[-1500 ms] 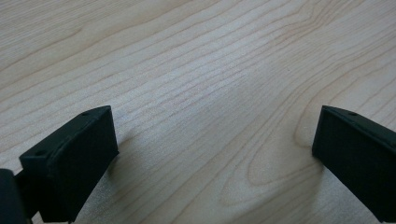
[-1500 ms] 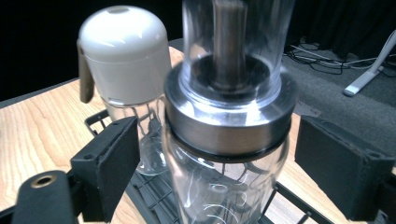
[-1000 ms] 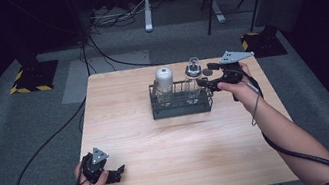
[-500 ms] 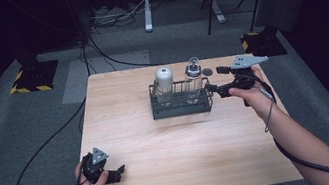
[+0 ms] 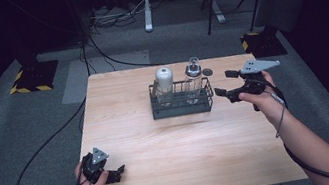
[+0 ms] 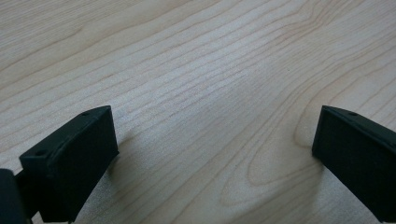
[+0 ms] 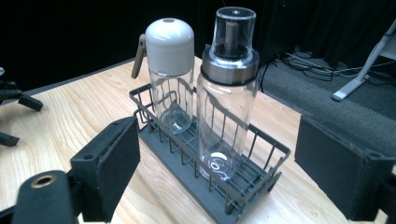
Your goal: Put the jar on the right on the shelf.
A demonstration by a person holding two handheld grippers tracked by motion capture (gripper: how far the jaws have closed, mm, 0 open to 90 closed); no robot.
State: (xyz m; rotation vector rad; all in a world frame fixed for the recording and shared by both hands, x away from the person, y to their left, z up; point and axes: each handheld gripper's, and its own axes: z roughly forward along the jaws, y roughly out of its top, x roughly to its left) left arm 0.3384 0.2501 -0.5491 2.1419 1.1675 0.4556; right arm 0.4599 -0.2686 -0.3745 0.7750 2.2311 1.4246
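A dark wire rack (image 5: 183, 105) stands mid-table and holds two clear bottles upright. One has a white domed cap (image 5: 164, 82), the other a steel collar under a clear cap (image 5: 193, 74). My right gripper (image 5: 226, 83) hovers just right of the rack, open, its jaws pointing at the rack with nothing between them. In the right gripper view the rack (image 7: 233, 196) and both bottles (image 7: 170, 79) (image 7: 227, 102) stand a short way ahead of the open jaws (image 7: 217, 163). My left gripper (image 5: 115, 173) rests low at the table's near left corner, open over bare wood (image 6: 215, 154).
A small dark disc (image 5: 207, 71) lies on the wooden table (image 5: 174, 162) behind the rack's right end. Cables trail across the floor at left and behind. Metal stand legs and a chair frame stand on the floor beyond the far edge.
My right gripper has drawn back to the right, away from the rack's end and the clear-capped bottle, jaws unchanged. The left gripper has stayed put.
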